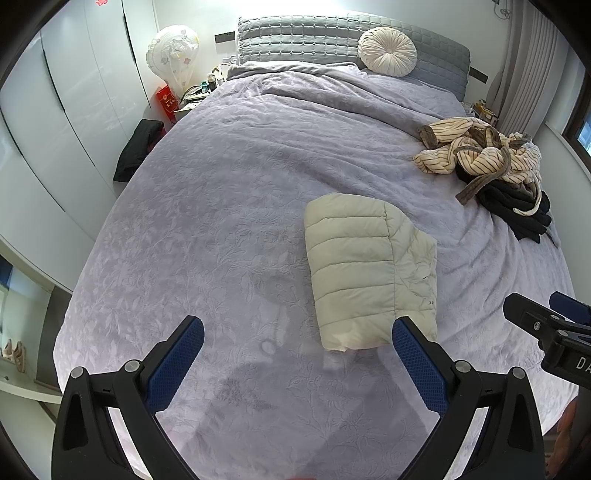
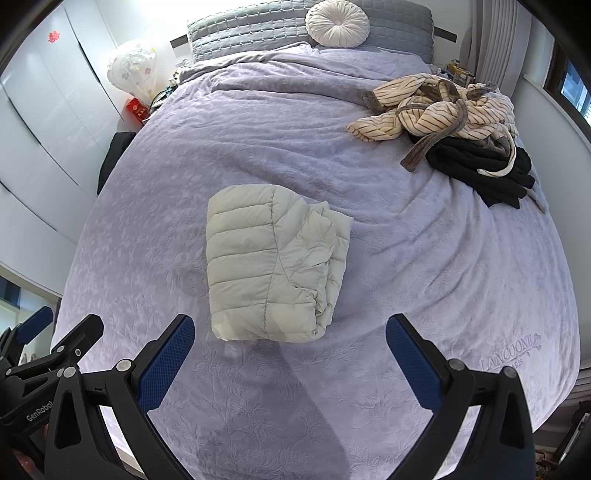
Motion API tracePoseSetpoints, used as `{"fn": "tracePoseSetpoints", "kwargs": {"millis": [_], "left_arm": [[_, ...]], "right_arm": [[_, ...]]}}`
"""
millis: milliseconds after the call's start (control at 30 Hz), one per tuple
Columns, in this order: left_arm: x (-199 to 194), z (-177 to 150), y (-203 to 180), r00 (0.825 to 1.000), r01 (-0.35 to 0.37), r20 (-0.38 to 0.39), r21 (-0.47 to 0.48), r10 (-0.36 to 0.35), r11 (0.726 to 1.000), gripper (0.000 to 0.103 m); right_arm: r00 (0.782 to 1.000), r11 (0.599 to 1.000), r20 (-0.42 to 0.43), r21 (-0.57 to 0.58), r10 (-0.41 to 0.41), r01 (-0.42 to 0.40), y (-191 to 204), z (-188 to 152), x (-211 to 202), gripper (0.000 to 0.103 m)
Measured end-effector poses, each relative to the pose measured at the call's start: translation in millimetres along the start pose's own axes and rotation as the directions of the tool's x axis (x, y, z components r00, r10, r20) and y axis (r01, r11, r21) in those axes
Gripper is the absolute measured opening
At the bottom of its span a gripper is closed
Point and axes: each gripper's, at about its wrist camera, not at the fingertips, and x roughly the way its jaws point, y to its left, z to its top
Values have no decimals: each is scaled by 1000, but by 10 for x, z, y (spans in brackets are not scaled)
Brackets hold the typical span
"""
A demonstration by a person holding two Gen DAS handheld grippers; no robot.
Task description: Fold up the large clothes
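- Nearest, the left tool (image 1: 297,334) and the right tool (image 2: 290,332) were held spread wide over the bed (image 2: 424,258), nothing gripped.
- Just beyond the fingertips, a folded cream puffer jacket (image 2: 266,266) was laid flat on the lavender cover.
- Farther right, striped and black clothes (image 2: 454,122) were heaped.
- Farthest, a round cushion (image 2: 337,23) was propped against the headboard.

Both grippers share one build: the left gripper (image 1: 297,326) and right gripper (image 2: 290,325) have matte black angular arms, round silver pivot screws and blue dimpled finger pads (image 1: 419,365). White "GenRobot" lettering marks the left gripper's black body, seen from the right wrist.
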Motion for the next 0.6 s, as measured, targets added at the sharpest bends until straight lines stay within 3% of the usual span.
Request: {"fn": "tracePoseSetpoints", "kwargs": {"millis": [600], "left_arm": [[26,-4,29,1000,-2,1,5,2,1000,102]], "right_arm": [[1000,1000,0,1,0,0,7,-2,1,103]]}}
